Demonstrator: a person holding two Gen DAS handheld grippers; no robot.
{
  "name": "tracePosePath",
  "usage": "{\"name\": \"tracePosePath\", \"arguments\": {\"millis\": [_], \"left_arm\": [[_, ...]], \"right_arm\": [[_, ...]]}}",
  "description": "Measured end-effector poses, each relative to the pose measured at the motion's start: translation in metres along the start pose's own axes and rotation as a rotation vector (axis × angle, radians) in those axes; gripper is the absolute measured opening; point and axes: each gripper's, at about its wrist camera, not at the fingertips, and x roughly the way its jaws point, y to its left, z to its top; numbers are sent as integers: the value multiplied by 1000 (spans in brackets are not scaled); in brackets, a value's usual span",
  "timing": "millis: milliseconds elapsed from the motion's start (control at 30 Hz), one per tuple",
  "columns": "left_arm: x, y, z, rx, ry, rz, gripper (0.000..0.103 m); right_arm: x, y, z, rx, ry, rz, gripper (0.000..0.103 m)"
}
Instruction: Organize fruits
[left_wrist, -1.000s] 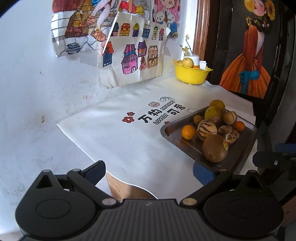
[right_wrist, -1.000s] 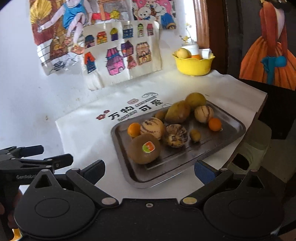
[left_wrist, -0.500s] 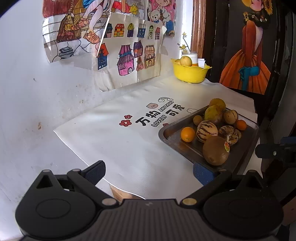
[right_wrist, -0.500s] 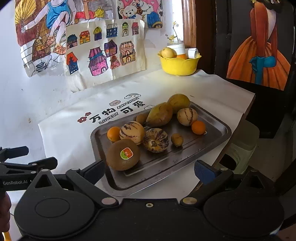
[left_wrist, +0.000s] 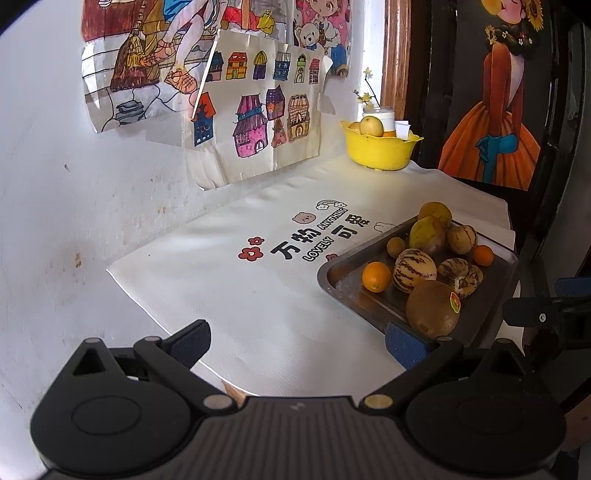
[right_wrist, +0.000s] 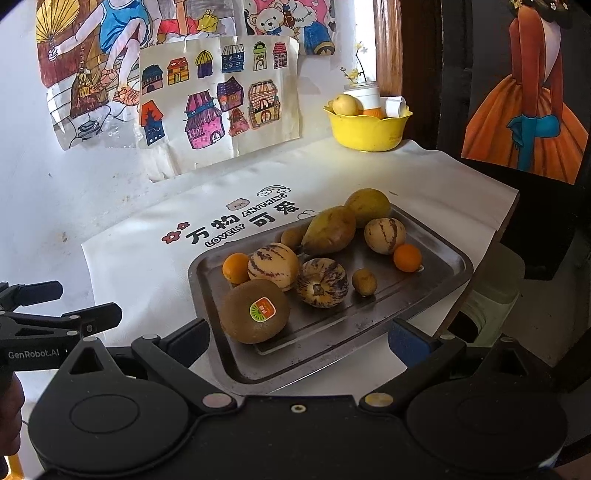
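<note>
A metal tray (right_wrist: 439, 284) (left_wrist: 340, 266) on the white printed cloth holds several fruits: a big brown kiwi with a sticker (right_wrist: 255, 312) (left_wrist: 432, 308), striped melons (right_wrist: 272, 266), two small oranges (right_wrist: 236, 267), a pear (right_wrist: 330, 230). A yellow bowl (right_wrist: 365, 127) (left_wrist: 380, 149) with fruit stands at the far wall. My right gripper (right_wrist: 298, 341) is open, hovering over the tray's near edge, the kiwi just ahead between its fingers. My left gripper (left_wrist: 297, 343) is open above the cloth's near corner, left of the tray, holding nothing.
Children's drawings (right_wrist: 207, 92) hang on the white wall behind the table. A dark panel with a painted figure in an orange dress (right_wrist: 528, 110) stands at the right. The table's front edge and right edge drop off close to the tray. A pale green container (right_wrist: 491, 299) sits below.
Both grippers have moved a little nearer to the table and tray. The view has shifted slightly; the fruits have not moved. Both grippers stay open.
</note>
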Motion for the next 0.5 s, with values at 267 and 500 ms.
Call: {"name": "tracePosePath", "arguments": {"millis": [267, 500], "left_arm": [[1, 1, 0, -1, 4, -1, 103], [3, 1, 0, 1, 6, -3, 103]], "right_arm": [[1, 1, 0, 1, 1, -1, 102], [2, 1, 0, 0, 0, -3, 102]]}}
